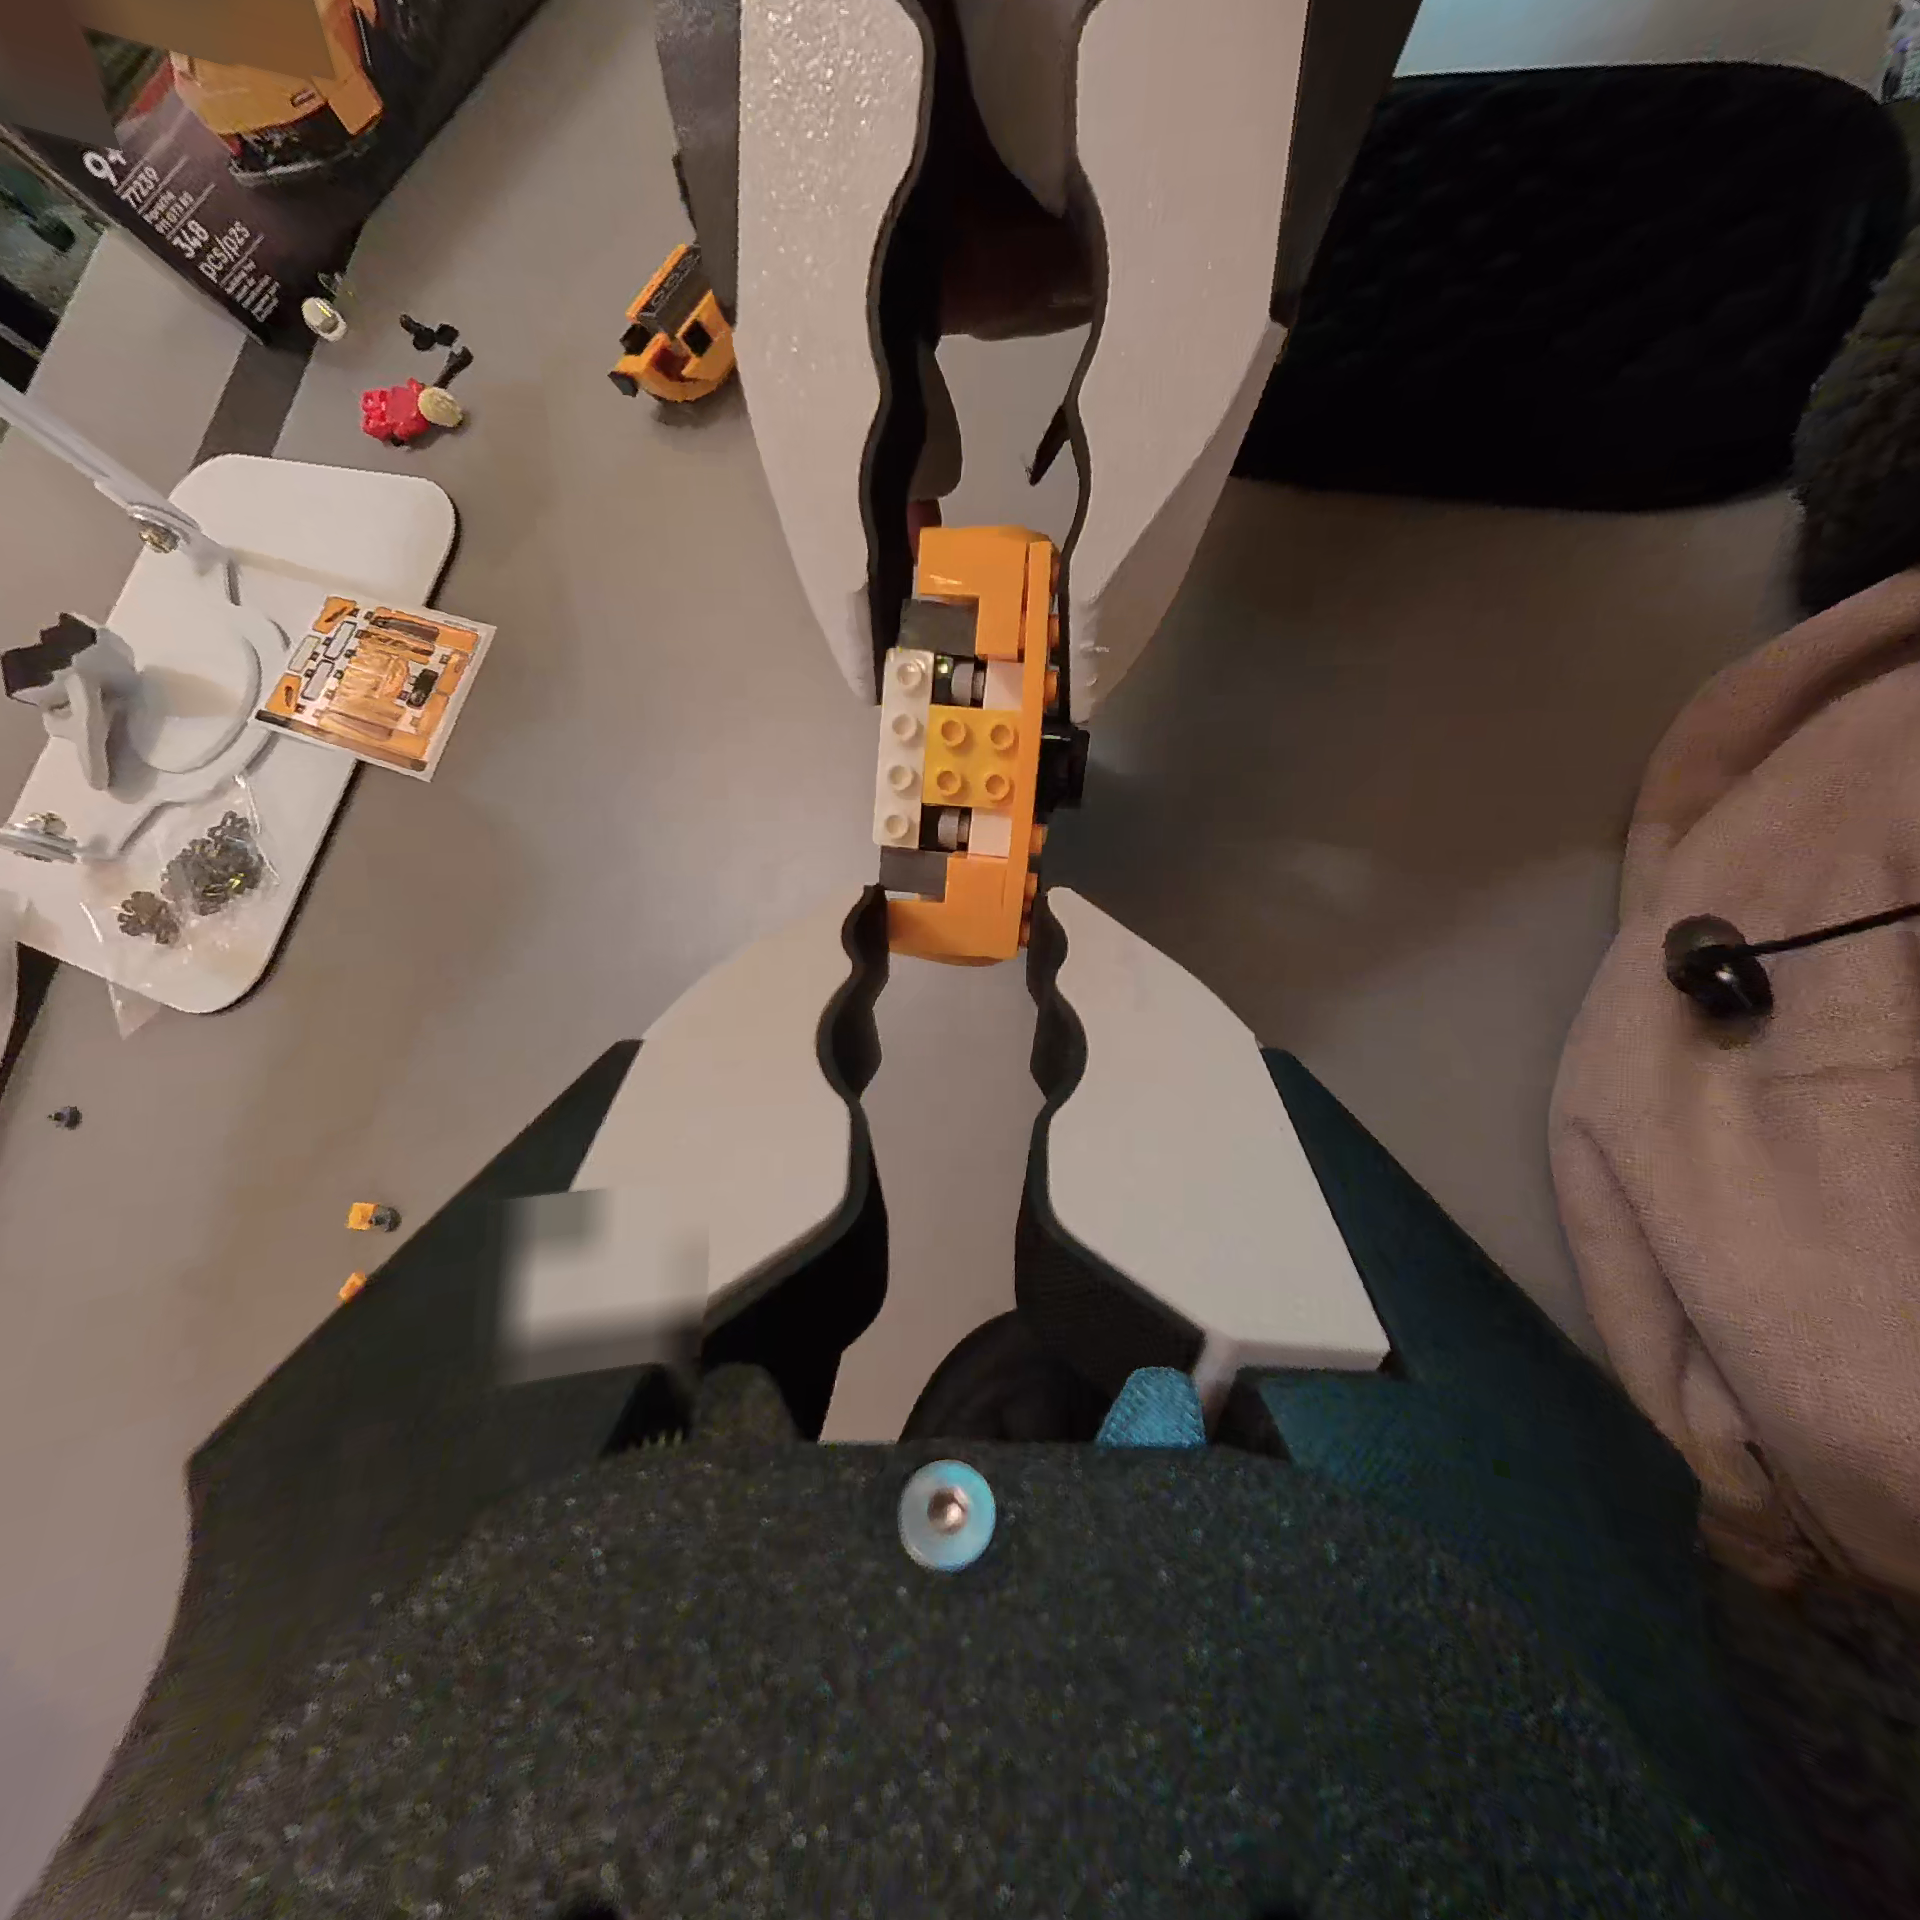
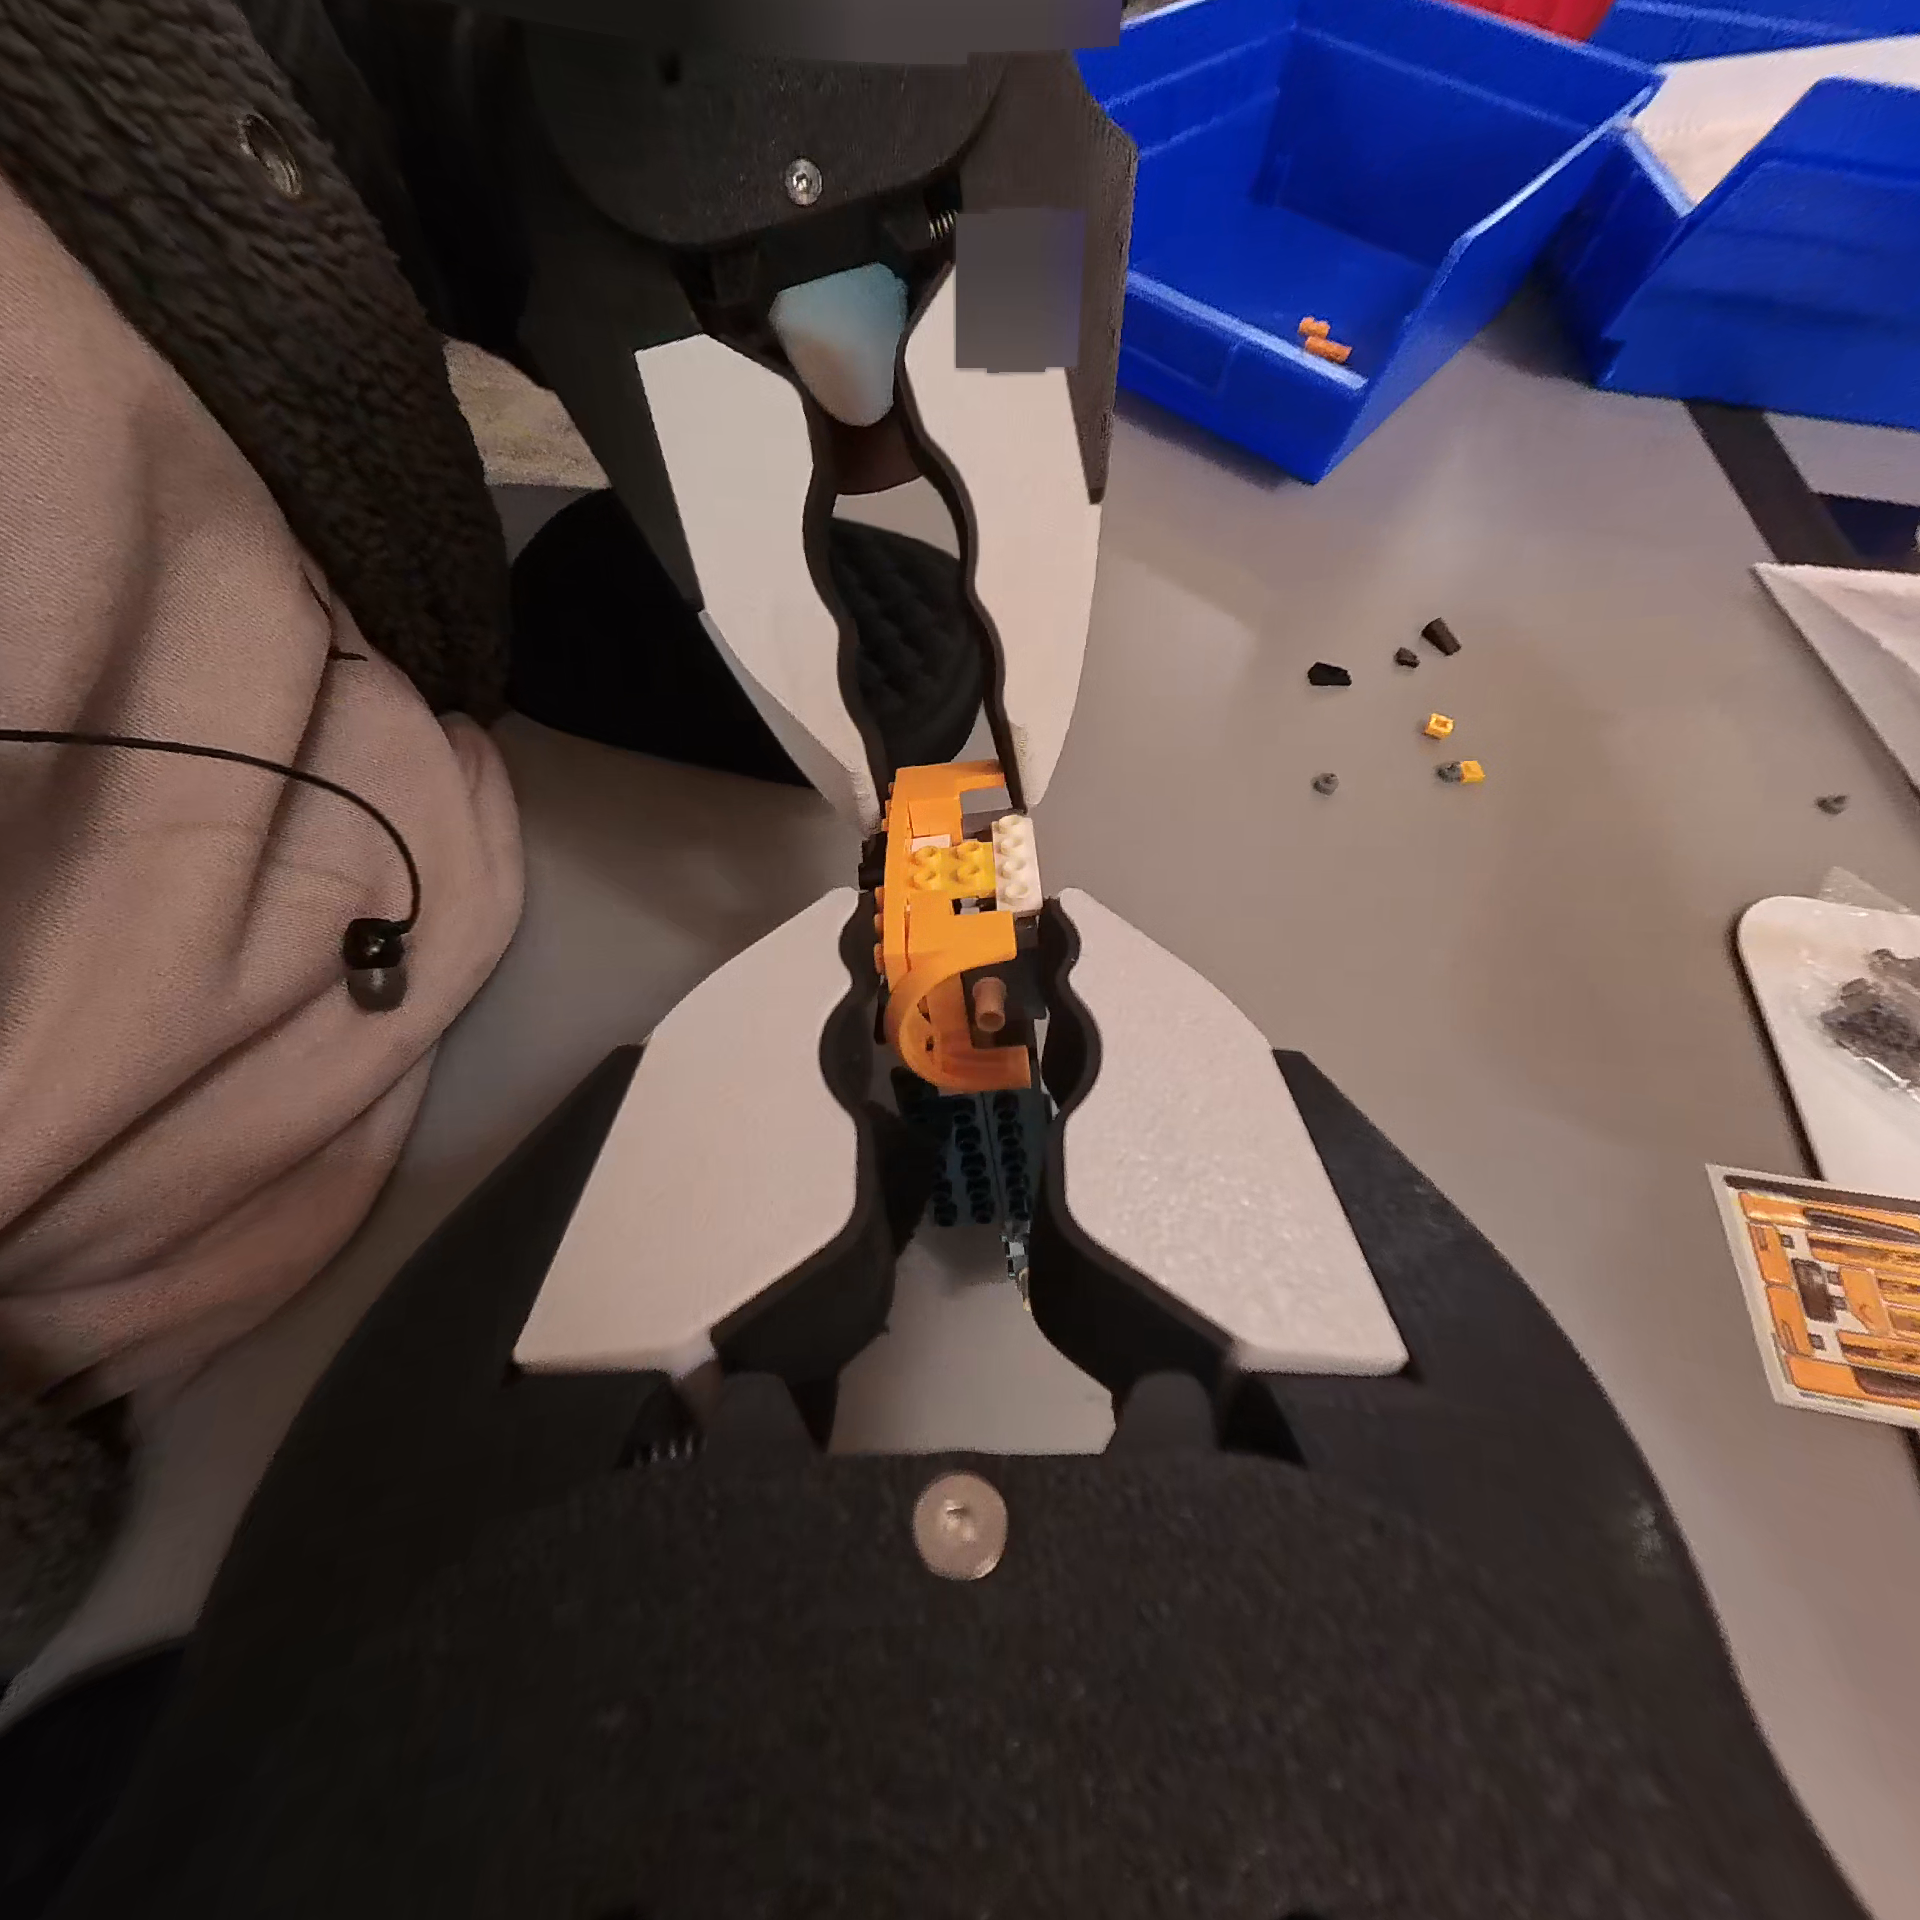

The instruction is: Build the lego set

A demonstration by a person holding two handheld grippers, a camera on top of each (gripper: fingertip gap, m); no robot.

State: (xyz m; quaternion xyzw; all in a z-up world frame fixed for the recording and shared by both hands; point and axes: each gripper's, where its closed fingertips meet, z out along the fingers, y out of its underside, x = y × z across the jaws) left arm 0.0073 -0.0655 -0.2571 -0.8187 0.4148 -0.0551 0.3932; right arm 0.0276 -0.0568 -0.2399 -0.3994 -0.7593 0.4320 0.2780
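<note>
An orange lego assembly (image 1: 971,748) with white, yellow and dark grey bricks hangs in the air between my two grippers, which face each other. My left gripper (image 1: 956,925) is shut on its near end. My right gripper (image 1: 977,665) comes in from the top and clamps the far end. In the right wrist view the assembly (image 2: 951,883) reaches deep between my right gripper's (image 2: 954,920) jaws, with an orange arch (image 2: 935,1039) and dark studded plates (image 2: 977,1153). There my left gripper (image 2: 948,800) pinches the far end.
On the grey table lie a lego box (image 1: 208,156), an orange sub-build (image 1: 675,332), a red piece (image 1: 400,410), a sticker sheet (image 1: 374,681) and a white board (image 1: 312,520) with a bag of black parts (image 1: 197,873). Blue bins (image 2: 1351,208) and loose pieces (image 2: 1439,727) lie right. A person's beige garment (image 2: 208,935) is close. The tips of both grippers are at nearly the same place. From either gripper's tips it is about 35 cm to the red piece (image 1: 400,410).
</note>
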